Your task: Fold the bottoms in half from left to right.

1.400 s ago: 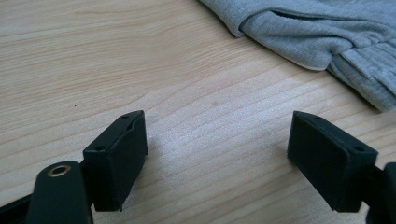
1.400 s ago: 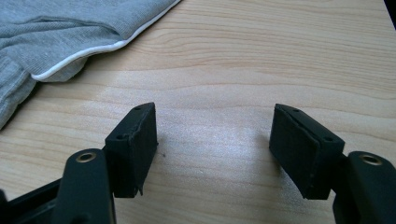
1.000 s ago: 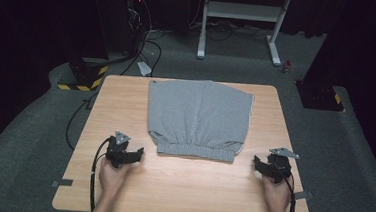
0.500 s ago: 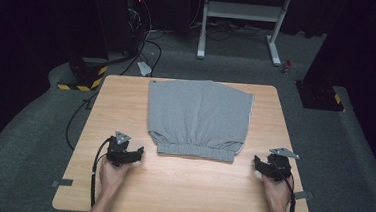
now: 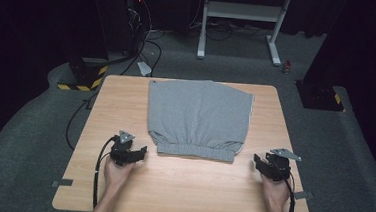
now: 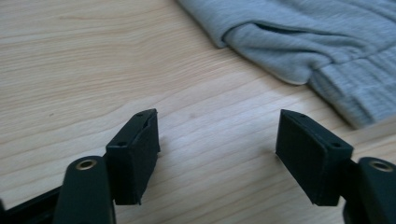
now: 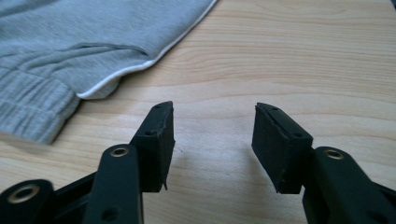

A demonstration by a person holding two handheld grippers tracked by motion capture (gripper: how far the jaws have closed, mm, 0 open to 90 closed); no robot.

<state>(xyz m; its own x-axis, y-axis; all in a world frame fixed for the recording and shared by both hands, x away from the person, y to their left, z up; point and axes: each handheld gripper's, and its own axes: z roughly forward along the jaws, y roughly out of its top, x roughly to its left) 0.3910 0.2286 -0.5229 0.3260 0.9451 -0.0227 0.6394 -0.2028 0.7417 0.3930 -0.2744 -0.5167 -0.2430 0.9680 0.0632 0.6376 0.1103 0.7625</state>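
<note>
While both hands rested on the near part of the wooden bench (image 5: 180,185), each held a gripper low over the wood, with the grey shorts (image 5: 200,117) lying between and beyond them. The left gripper (image 5: 140,153) sat near the shorts' waistband corner on the person's left, its jaws spread wide with only bare bench between them; in the left gripper view (image 6: 217,140) the waistband corner (image 6: 359,98) lay ahead and to the right of the jaws, apart from them. The right gripper (image 5: 258,162) sat off the opposite corner of the waistband, its jaws pointing toward the cloth. Its jaws had just been closing, yet they stood parted with nothing between them; in the right gripper view (image 7: 212,140) the ribbed waistband (image 7: 32,112) and a white-edged hem (image 7: 140,65) lay ahead to the left, clear of the pads. A black cable (image 5: 99,170) trailed from the left gripper back along the forearm.

The shorts lay flat in the middle of the bench, waistband toward the person, the legs reaching the far edge. Beyond the bench, on the grey carpet, stood a white frame (image 5: 242,19) and, to the left, a dark stand with a yellow-and-black striped base (image 5: 80,81).
</note>
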